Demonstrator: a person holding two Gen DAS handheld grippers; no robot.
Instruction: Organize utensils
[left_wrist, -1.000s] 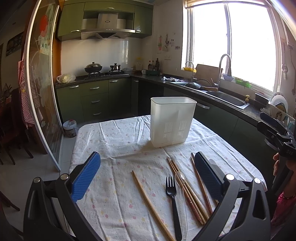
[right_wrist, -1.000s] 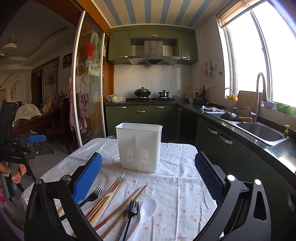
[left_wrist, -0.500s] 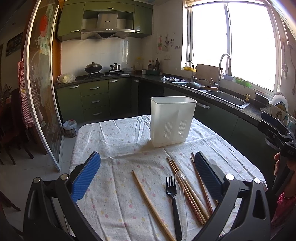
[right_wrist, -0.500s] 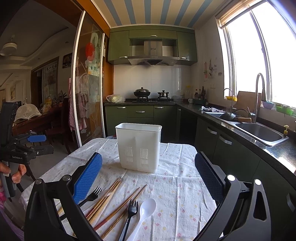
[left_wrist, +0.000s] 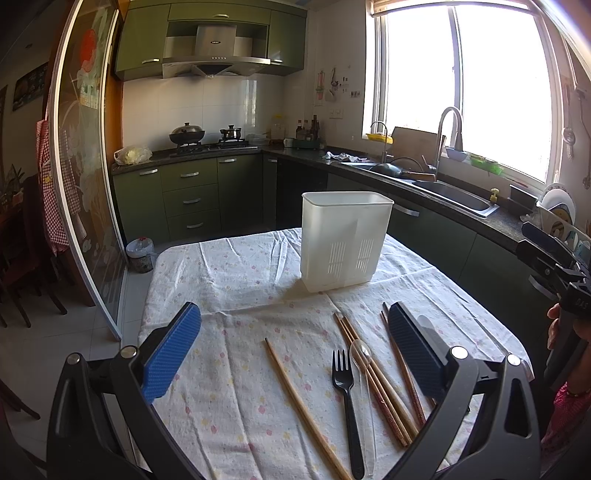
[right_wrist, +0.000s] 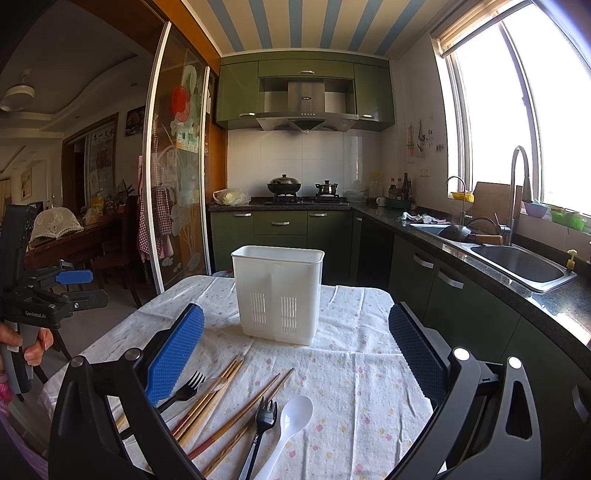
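Green kitchen cabinets and a bright window stand behind a table covered with a white flowered tablecloth (left_wrist: 236, 369), and both grippers hang above its near edge.

From its own camera, the left gripper (left_wrist: 293, 350) has its jaws wide apart and holds nothing; a single wooden chopstick (left_wrist: 295, 398), a black plastic fork (left_wrist: 345, 402) and a clear plastic spoon (left_wrist: 364, 373) lie on the cloth between its fingers, and a bundle of wooden chopsticks (left_wrist: 373, 380) is just beside the spoon. The right gripper (right_wrist: 295, 350) is also spread open and empty. Below it lie a second black plastic fork (right_wrist: 258, 432), a white plastic spoon (right_wrist: 291, 421) and more brown chopsticks (right_wrist: 236, 410), all loose on the cloth.

Further away, near the middle of the table, a white plastic utensil holder with slotted sides (left_wrist: 345, 240) stands upright, well apart from the utensils. I see nothing sticking out of it, so I judge the sorting is not yet begun and the step in hand is to choose a first piece. The next move probably calls for lowering one gripper over a thin handle and closing on it. Flat chopsticks on soft cloth may be hard to lift.

Behind the table, a stove with pots (right_wrist: 284, 184) and a steel sink (right_wrist: 517, 264) line the dark counter.
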